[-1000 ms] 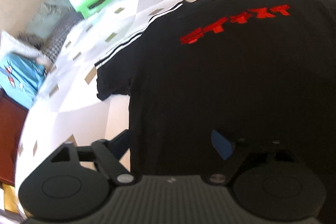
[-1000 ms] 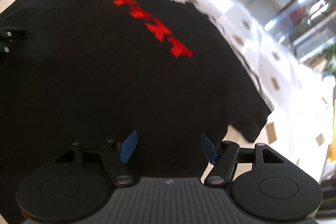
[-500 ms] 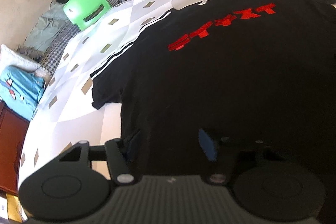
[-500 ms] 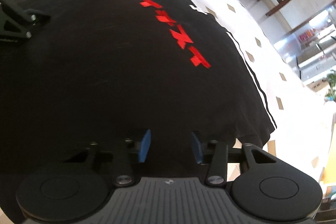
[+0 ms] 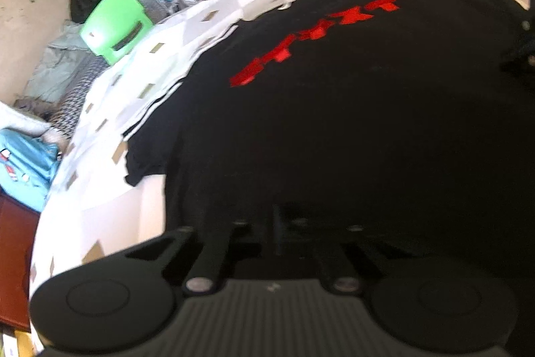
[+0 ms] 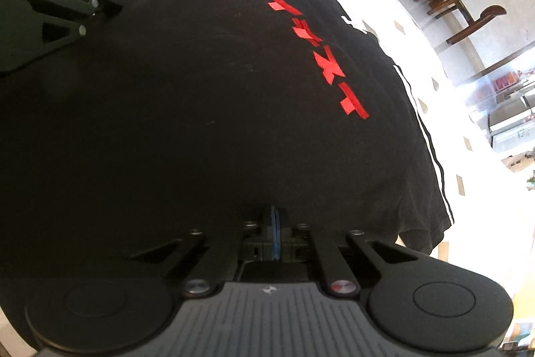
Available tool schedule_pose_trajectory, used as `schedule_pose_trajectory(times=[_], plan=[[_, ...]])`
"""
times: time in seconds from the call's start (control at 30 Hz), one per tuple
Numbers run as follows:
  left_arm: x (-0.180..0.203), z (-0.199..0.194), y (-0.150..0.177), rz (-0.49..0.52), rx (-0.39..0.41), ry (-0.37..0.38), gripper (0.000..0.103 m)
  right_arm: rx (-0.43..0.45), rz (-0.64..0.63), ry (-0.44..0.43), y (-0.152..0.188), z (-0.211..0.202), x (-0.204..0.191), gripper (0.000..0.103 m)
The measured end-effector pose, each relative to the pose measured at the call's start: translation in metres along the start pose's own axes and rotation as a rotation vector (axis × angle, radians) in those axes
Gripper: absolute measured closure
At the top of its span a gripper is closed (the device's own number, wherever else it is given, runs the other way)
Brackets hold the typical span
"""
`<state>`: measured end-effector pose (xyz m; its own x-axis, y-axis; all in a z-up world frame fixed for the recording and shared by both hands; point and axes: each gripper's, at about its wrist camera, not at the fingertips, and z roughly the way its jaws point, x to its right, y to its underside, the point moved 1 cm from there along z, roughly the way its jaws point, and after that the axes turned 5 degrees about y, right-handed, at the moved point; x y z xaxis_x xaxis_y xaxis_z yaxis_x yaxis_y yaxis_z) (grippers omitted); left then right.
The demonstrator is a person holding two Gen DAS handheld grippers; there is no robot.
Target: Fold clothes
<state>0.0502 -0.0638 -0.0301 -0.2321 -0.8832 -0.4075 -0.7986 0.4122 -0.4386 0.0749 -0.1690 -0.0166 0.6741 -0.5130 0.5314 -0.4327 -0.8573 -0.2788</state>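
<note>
A black T-shirt with a red print lies spread flat on a white table with small tan diamonds. My left gripper is shut on the shirt's near hem, close to its left side; dark fabric hides its pads. In the right wrist view the same shirt fills the frame. My right gripper is shut on the near hem towards the right side, its blue pads pressed together. The left gripper also shows there at the upper left, resting on the shirt.
One short sleeve lies out to the left and the other sleeve to the right. Beyond the table stand a green plastic chair, piled laundry, a blue bag and dark wooden chairs.
Both grippers have closed from wide open to shut at the shirt's near hem. Each has also shifted slightly forward over the fabric.
</note>
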Motion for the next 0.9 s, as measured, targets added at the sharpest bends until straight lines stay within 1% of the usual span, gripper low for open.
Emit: schedule_pose_trajectory(times=[0.13, 0.3, 0.43, 0.57, 0.77, 0.9], plan=[[0.007, 0.001, 0.0, 0.014, 0.005, -0.029, 0.103, 0.005, -0.001, -0.002, 0.002, -0.002, 0.0, 0.098], [0.005, 0.002, -0.003, -0.01, 0.004, -0.013, 0.103, 0.004, -0.014, 0.003, 0.001, -0.002, -0.002, 0.098], [0.007, 0.003, -0.002, -0.002, 0.007, -0.023, 0.103, -0.001, -0.013, 0.005, 0.001, -0.003, -0.002, 0.097], [0.006, 0.003, -0.003, -0.008, 0.004, -0.022, 0.103, -0.002, -0.042, 0.023, 0.0, -0.002, -0.007, 0.097], [0.003, 0.003, -0.004, -0.02, 0.0, -0.01, 0.103, -0.007, -0.065, 0.022, -0.001, -0.001, -0.008, 0.097], [0.002, 0.002, -0.004, -0.024, 0.001, -0.005, 0.103, -0.01, -0.1, 0.047, -0.001, 0.0, -0.014, 0.097]])
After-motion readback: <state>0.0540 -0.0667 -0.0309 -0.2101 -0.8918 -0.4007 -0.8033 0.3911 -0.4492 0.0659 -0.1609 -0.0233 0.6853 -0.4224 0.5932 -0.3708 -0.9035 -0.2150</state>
